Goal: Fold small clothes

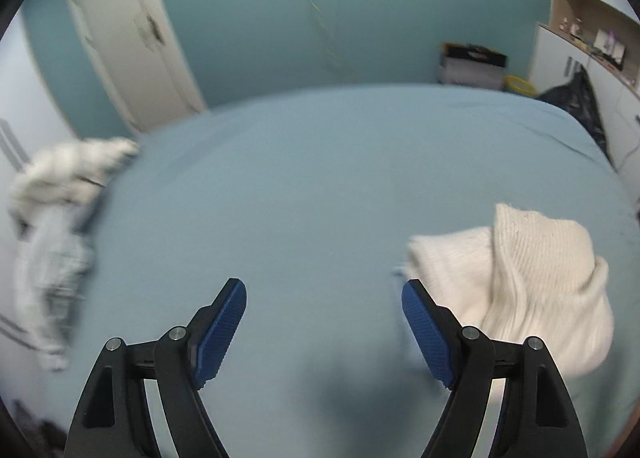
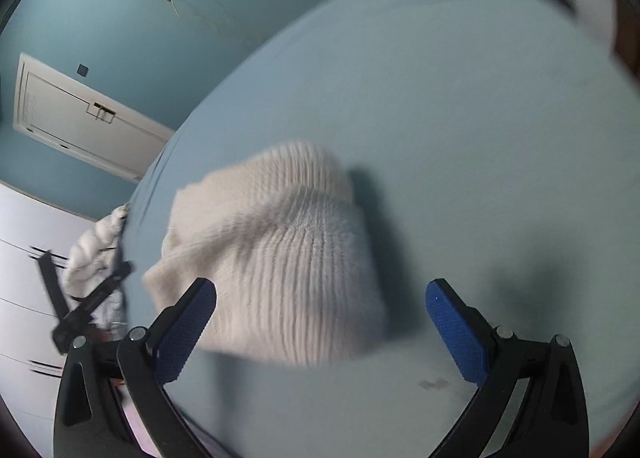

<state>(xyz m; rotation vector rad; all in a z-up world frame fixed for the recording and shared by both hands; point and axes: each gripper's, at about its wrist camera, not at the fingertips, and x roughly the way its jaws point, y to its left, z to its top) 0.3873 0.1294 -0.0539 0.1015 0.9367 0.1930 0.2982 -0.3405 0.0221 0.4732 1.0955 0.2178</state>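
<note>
Both released: left hand-held gripper (image 1: pixel 324 332) and right hand-held gripper (image 2: pixel 320 328) hang empty above the bed (image 1: pixel 320 178), cream knit garment (image 2: pixel 276 258) lying folded mid-sheet, likely set down as finished; unfolded pile (image 1: pixel 60 218) at left edge.

Blue-sheeted bed (image 1: pixel 320 186) is filling both views. White door (image 1: pixel 132 38) is sitting in the teal wall (image 1: pixel 248 18) behind it. Box (image 1: pixel 472 62) and yellow ring (image 1: pixel 519 84) are lying near the far corner, black bag (image 1: pixel 580 102) slumping beside white shelving (image 1: pixel 592 38).
</note>
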